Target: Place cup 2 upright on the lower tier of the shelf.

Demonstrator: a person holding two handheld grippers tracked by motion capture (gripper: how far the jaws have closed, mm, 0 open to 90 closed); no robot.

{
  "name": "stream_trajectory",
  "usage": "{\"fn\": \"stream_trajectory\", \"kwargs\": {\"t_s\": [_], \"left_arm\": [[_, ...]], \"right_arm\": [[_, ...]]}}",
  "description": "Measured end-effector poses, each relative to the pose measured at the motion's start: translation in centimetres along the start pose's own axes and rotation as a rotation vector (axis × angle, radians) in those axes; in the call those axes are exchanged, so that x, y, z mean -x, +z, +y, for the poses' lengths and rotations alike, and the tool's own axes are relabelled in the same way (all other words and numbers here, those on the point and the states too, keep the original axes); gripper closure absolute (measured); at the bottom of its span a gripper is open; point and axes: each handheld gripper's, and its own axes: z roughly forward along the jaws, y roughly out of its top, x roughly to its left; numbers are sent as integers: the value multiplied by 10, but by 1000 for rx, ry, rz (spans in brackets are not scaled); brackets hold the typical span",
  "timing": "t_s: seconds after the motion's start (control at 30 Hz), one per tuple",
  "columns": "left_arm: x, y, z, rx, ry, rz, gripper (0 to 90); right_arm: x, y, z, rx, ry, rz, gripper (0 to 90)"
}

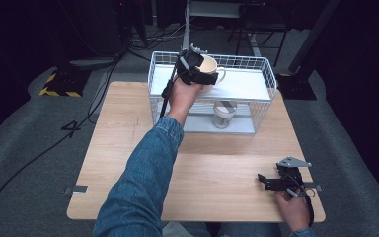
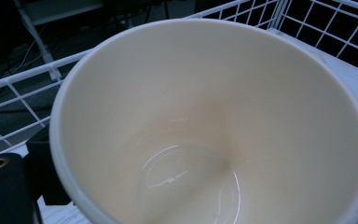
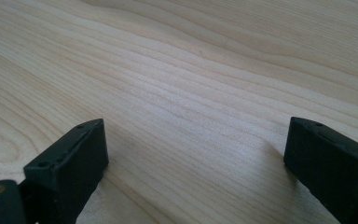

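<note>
**Cream mug over the top shelf of the wire rack**

We've got the left gripper [image 1: 198, 74] clamped on the cream mug [image 1: 210, 70], tilted on its side above the white upper shelf [image 1: 246, 85] of the wire rack [image 1: 264, 63]. To set it well, we'd level the mug, lower it flat onto the shelf, and clear the wire rim before letting go. The mug's inside [image 2: 205, 135] is empty and glossy. On the lower shelf stands a glass jar [image 1: 223, 114]; its contents we can't make out. Our right gripper [image 1: 271, 182] rests on the wooden table [image 1: 128, 128], jaws apart, holding nothing
</note>
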Motion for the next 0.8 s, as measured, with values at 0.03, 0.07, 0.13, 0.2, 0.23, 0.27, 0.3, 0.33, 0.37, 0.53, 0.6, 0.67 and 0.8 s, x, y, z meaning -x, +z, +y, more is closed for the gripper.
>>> {"fn": "stream_trajectory", "kwargs": {"t_s": [0.03, 0.07, 0.13, 0.2, 0.23, 0.27, 0.3, 0.33, 0.37, 0.53, 0.6, 0.67, 0.8], "left_arm": [[0, 0, 0, -1, -1, -1, 91], [0, 0, 0, -2, -2, -2, 90], [-1, 1, 0, 0, -7, -4, 91], [-2, 1, 0, -2, -18, -10, 90], [-2, 1, 0, -1, -18, -9, 90], [-2, 1, 0, 0, -18, -9, 89], [-3, 1, 0, 0, -17, -10, 89], [-3, 2, 0, 0, -17, -12, 89], [-3, 2, 0, 0, -17, -12, 88], [-4, 3, -1, 7, -21, -16, 83], [-3, 3, 0, 7, -19, -13, 75], [-2, 6, 0, 1, -14, 10, 49], [-1, 5, 0, 14, -8, 27, 2]], "right_arm": [[0, 0, 0, -1, 2, -1, 64], [0, 0, 0, -1, 2, -1, 64], [0, 0, 0, 0, 0, 0, 64], [0, 0, 0, -1, 1, -1, 64], [0, 0, 0, 0, 0, 0, 64], [0, 0, 0, -1, 2, -1, 64], [0, 0, 0, -1, 2, -1, 64], [0, 0, 0, 0, 1, 0, 64], [0, 0, 0, -1, 2, -1, 64], [0, 0, 0, 0, 0, 0, 64], [0, 0, 0, -1, 2, -1, 64], [0, 0, 0, -1, 1, -1, 64], [0, 0, 0, -1, 2, -1, 64]]}}
